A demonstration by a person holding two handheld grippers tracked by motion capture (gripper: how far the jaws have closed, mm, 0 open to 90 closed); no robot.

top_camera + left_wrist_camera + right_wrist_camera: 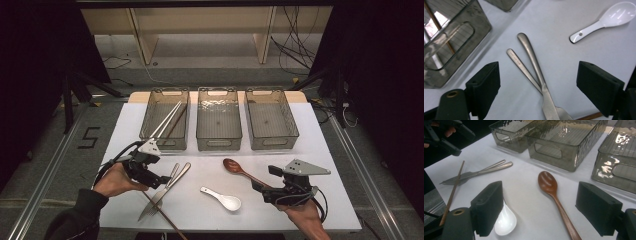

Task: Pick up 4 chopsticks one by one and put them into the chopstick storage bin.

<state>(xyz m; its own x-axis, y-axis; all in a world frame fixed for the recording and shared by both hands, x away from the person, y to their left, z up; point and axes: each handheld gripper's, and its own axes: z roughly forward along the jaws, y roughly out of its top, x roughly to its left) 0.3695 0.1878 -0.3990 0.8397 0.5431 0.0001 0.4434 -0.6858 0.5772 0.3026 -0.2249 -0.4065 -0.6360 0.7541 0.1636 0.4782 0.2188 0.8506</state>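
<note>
Left gripper (537, 90) hanging wide open, empty, over crossed knife (534, 67) and fork (522, 67) for pickup; right gripper (540, 212) open, empty, waiting.

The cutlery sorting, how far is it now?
Done: chopsticks lie in the left bin. In hand: nothing; the left hand-held gripper stands open above the knife and fork. Left: those two, one wooden chopstick, the white spoon and the wooden spoon; the other bins look empty.
</note>
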